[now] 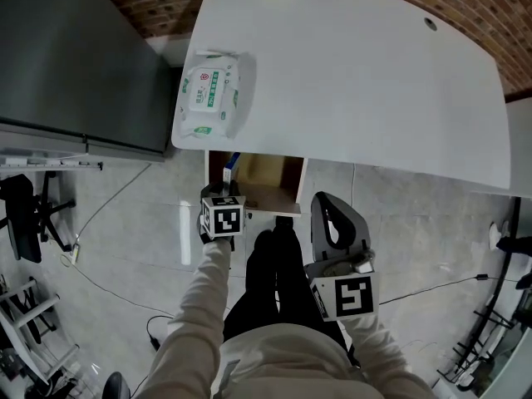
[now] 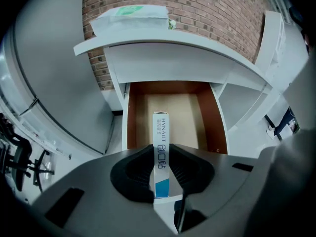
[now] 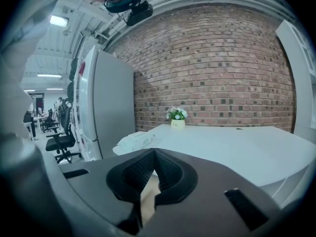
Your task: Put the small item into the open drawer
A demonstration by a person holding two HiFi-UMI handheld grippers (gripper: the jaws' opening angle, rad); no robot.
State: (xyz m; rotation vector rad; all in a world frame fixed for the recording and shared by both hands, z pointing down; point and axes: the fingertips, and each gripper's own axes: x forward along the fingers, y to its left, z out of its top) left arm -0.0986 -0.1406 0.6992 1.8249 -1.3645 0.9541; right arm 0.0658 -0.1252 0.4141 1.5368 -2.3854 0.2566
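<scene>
Under the front edge of the white desk, the wooden drawer stands pulled out. The left gripper hangs just above its front, jaws clamped on a slim white box with a blue end, which juts forward over the drawer's bare floor. The right gripper sits back near the person's lap with its jaws together, nothing between them. A wet-wipes pack lies on the desk's left corner.
</scene>
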